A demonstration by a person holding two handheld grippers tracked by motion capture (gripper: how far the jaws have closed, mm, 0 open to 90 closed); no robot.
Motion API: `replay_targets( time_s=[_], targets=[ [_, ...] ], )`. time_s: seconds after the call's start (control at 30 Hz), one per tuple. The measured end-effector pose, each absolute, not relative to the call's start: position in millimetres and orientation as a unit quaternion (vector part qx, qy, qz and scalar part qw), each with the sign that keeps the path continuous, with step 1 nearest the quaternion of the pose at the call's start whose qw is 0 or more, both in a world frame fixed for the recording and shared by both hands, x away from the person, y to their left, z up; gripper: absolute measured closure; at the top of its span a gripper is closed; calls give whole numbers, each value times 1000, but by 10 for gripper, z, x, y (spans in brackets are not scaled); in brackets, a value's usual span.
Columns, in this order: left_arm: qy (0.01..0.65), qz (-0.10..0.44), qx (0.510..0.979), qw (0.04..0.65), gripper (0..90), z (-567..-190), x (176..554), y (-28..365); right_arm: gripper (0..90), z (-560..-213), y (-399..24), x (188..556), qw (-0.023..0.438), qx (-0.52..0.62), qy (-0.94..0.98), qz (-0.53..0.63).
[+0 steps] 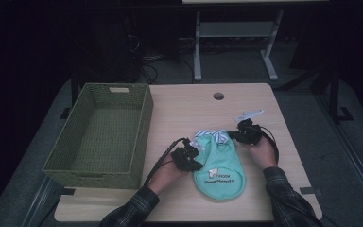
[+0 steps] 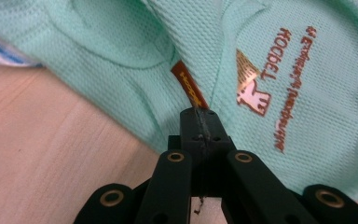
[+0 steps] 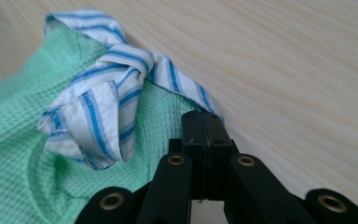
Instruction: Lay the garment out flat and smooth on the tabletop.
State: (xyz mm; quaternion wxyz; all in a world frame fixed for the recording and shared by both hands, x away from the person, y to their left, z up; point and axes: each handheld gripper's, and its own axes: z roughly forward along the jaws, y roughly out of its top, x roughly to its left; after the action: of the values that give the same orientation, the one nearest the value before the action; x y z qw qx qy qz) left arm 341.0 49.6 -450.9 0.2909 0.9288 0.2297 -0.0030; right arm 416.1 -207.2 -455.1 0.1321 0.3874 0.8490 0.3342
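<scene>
A small mint-green garment [image 1: 219, 168] with a printed logo lies flat on the wooden table [image 1: 184, 109]; a blue-and-white striped collar [image 1: 216, 135] sits at its far end. My left gripper [image 1: 198, 162] is at the garment's left edge. In the left gripper view its jaws [image 2: 200, 114] are pressed together on the green fabric [image 2: 307, 70], right at a brown label [image 2: 189, 86]. My right gripper [image 1: 232, 136] is at the garment's far right corner. Its jaws [image 3: 203, 117] are closed on the fabric edge where the striped collar [image 3: 98, 107] meets the green cloth [image 3: 9, 154].
A green woven basket [image 1: 144, 132] stands on the left part of the table, close to my left hand. A small white object [image 1: 249, 114] lies just beyond my right gripper. A cable hole [image 1: 218, 96] is in the table's far middle. Bare tabletop [image 3: 307, 70] stretches past the collar.
</scene>
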Motion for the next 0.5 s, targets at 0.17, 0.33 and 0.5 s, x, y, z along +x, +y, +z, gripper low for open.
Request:
replay_targets(
  time_s=[0.17, 0.33, 0.5],
  targets=[
    [226, -2, 931, 288, 897, -4506, 3419, 507, 894, -4655, -2085, 4172, 129, 395, 848, 329],
    [232, -4, 927, 296, 884, -4510, 3411, 497, 811, -4609, -2129, 4131, 129, 398, 837, 352],
    [239, -2, 922, 305, 854, -4486, 3428, 518, 796, -4486, -2207, 4029, 133, 399, 825, 377]
  ],
)
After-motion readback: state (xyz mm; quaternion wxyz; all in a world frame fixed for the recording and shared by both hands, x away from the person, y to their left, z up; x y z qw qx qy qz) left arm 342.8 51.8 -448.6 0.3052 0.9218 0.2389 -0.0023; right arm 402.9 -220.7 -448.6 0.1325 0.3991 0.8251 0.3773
